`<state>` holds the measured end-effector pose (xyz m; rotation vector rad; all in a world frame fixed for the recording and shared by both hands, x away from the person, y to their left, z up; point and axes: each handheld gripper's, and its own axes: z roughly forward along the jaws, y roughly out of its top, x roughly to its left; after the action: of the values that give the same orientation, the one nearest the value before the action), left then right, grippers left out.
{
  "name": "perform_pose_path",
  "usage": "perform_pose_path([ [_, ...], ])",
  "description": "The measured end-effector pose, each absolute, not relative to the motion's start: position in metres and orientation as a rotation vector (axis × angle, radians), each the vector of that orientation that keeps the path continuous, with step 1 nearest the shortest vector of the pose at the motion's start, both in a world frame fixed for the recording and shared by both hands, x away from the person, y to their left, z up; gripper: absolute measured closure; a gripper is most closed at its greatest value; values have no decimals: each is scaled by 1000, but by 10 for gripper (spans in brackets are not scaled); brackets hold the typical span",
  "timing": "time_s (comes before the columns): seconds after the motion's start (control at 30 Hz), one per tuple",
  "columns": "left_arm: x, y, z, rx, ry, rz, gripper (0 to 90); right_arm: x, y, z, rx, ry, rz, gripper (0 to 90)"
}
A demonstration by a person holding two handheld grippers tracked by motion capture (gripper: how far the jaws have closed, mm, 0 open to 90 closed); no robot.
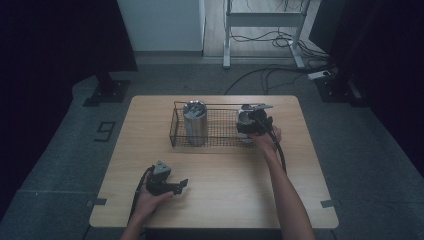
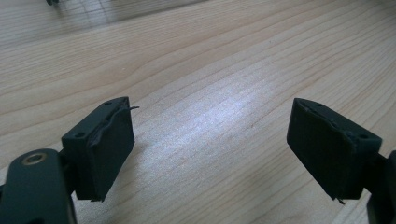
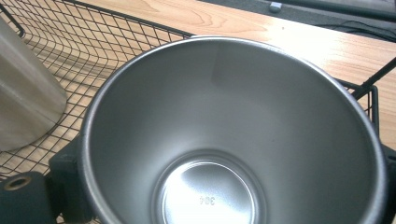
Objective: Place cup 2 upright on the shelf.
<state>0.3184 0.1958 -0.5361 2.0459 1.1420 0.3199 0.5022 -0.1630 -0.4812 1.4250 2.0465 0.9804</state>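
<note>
A black wire basket [image 1: 172, 134] stands on the far half of the wooden table [image 1: 225, 195]. A tall steel cup [image 1: 195, 122] stands upright in its left part, seen as a grey wall [image 3: 23, 102] in the right gripper view. My right gripper [image 1: 248, 126] is at the basket's right end, shut on a second steel cup [image 1: 243, 116]. That cup's open mouth and stamped bottom [image 3: 210, 196] face the camera, with one finger [image 3: 63, 168] against its outside. My left gripper [image 1: 181, 185] rests low over the near left of the table, open [image 2: 211, 109], with bare wood between its jaws.
The basket's mesh floor [image 3: 70, 51] lies between the two cups. Beyond the table, a white desk frame [image 1: 262, 20] and loose cables [image 1: 280, 75] sit on the grey floor. Dark stands [image 1: 107, 90] flank the far corners.
</note>
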Motion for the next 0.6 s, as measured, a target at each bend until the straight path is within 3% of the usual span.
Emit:
perform_pose_path([
  [0.6, 319, 193, -538, 2066, 1137, 310, 151, 501, -157, -491, 1447, 2064, 926, 69],
])
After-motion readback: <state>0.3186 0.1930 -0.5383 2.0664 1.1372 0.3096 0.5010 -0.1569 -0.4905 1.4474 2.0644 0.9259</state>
